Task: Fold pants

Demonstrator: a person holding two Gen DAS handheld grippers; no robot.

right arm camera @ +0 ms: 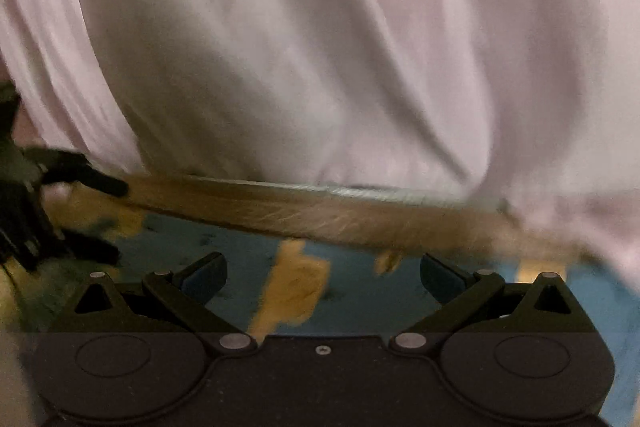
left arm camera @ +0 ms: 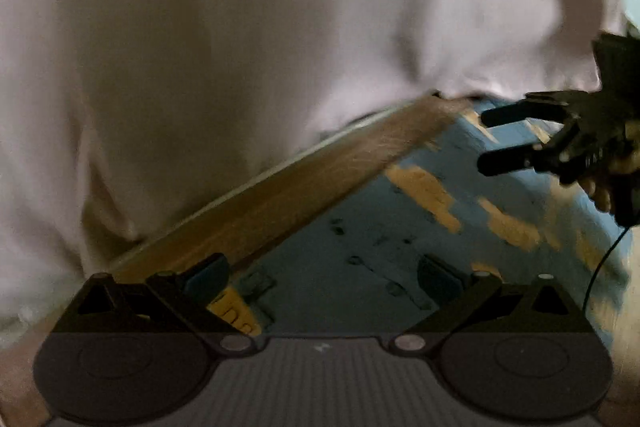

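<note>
No readable text, labels, brands or numbers anywhere; dark marks on yellow patch [left arm camera: 236, 313] near left gripper's finger too blurred to read.

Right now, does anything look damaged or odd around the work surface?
Yes. The table has its blue paint chipped off in patches, showing yellowish wood beneath. Both the left gripper and right gripper are open and empty.

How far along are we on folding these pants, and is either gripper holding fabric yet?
No fold can be confirmed: the pale pants lie in loose wrinkles on the table, past its wooden edge. In hand: nothing; the left gripper and right gripper are both open. Left: gripping the fabric and every fold.
</note>
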